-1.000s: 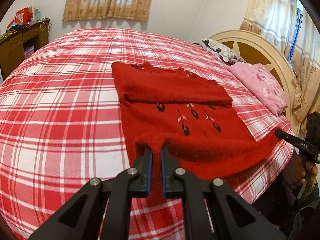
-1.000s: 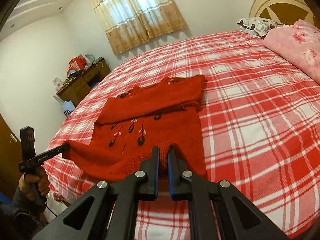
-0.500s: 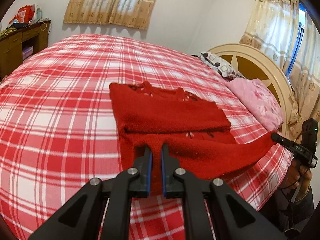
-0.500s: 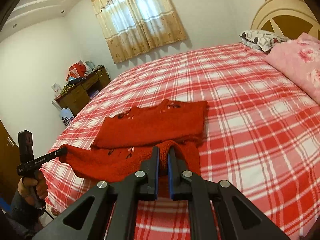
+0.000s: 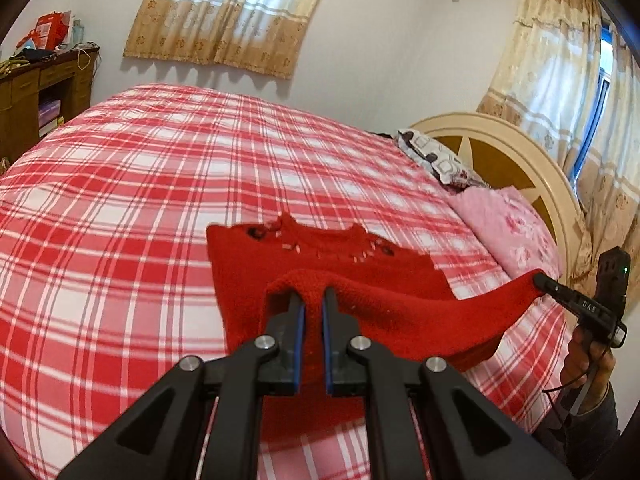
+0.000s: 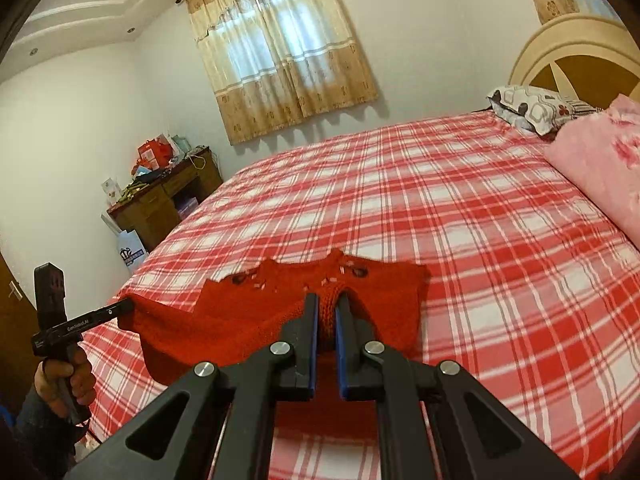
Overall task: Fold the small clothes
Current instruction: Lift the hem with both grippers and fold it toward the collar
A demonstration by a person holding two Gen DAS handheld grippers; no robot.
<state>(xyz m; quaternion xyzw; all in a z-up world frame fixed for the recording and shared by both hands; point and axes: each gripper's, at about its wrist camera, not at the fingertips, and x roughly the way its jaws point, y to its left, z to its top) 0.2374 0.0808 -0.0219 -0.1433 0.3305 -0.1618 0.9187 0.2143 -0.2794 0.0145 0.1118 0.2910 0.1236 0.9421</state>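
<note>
Red knitted sweater (image 5: pixel 360 276) on plaid bedspread (image 5: pixel 120 220), near edge raised off the bed, one corner clamped in left gripper (image 5: pixel 313 300), other corner clamped in right gripper (image 6: pixel 326 304).

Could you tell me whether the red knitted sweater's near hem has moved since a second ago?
Yes. The red knitted sweater's near hem has been carried away from the bed's near edge, toward the embroidered neckline.
</note>
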